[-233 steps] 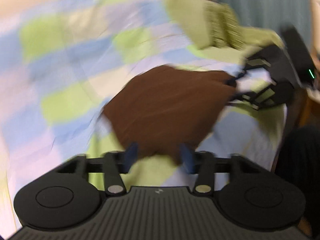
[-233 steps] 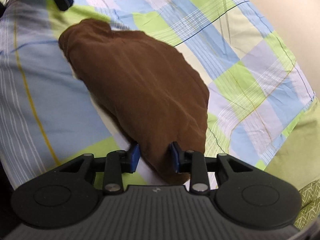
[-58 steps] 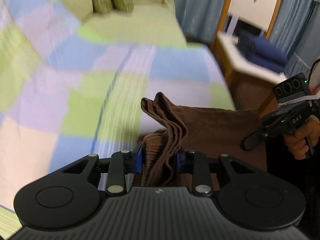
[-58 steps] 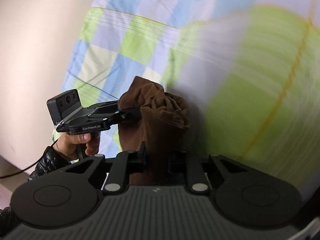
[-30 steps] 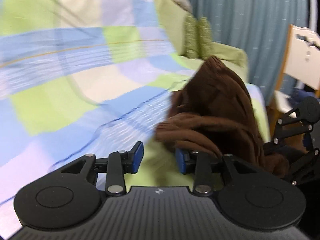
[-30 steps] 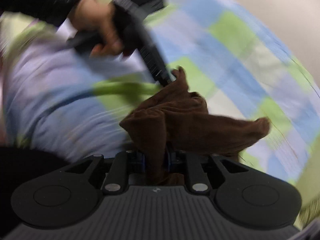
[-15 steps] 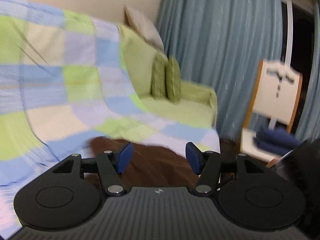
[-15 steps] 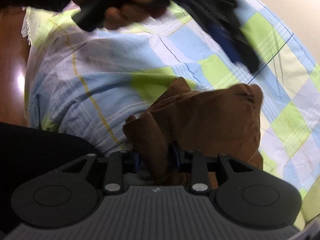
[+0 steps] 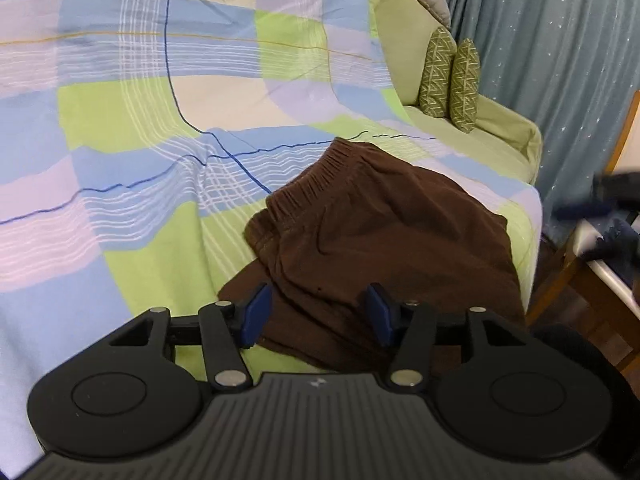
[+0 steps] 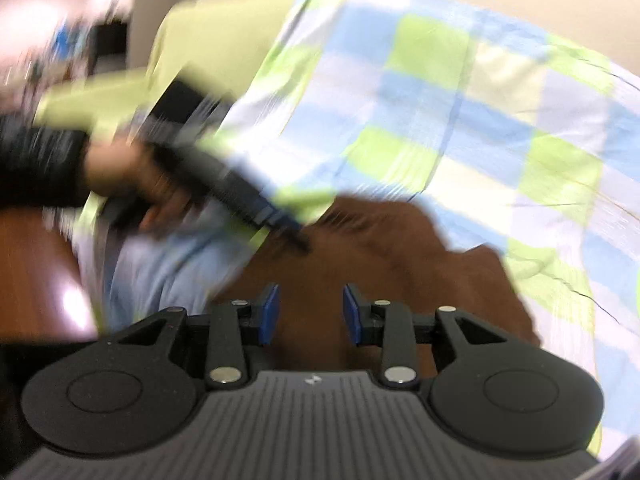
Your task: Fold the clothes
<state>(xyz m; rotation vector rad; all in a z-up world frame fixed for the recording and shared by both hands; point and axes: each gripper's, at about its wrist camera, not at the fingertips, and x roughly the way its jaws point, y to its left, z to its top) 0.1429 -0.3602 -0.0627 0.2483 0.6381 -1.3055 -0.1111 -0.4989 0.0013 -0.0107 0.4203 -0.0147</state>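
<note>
A checked bedspread (image 9: 132, 120) in blue, green and lilac is seen covering the bed across the left and far part of the left wrist view. Toward the middle, a pair of brown shorts (image 9: 384, 232) is laid on it near the bed's edge, loosely doubled, with the gathered waistband (image 9: 316, 178) turned to the far left. Just above the near end of the shorts the left gripper (image 9: 318, 312) is held, its blue pads set well apart after a slight closing in the last half second; nothing is pinched between them. Farther right, two patterned green cushions (image 9: 450, 76) are stood upright against a pale green pillow, and a blue curtain (image 9: 560, 60) is hung behind.

In the blurred right wrist view a hand (image 10: 132, 184) in a dark sleeve is seen at the left, wrapped round the other gripper's handle. The right gripper (image 10: 308, 312) is held over the brown cloth, its fingers parted and having opened lately, with no fabric clamped.
</note>
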